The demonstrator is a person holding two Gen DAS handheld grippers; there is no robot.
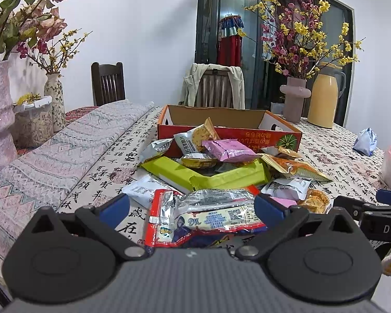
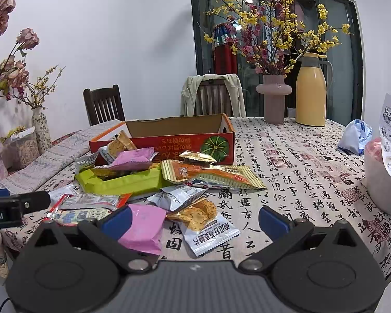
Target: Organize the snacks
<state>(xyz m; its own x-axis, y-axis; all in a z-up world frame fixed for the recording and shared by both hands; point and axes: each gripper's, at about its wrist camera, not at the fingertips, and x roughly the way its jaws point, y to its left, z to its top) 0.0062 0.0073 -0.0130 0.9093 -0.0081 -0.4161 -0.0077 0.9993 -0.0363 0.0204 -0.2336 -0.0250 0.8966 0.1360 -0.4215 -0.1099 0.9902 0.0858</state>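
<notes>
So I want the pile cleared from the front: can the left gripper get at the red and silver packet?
Probably yes: the left gripper is open, and the red and silver packet lies uncovered between its fingers.

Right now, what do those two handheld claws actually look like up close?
Both look alike. The left claw and right claw each have a dark grey ribbed body, two black round hinge plates with silver pivot screws, and black link arms ending in blue padded fingers. White lettering runs along the side of each, only partly readable. No cables or sleeves are clearly visible.
</notes>
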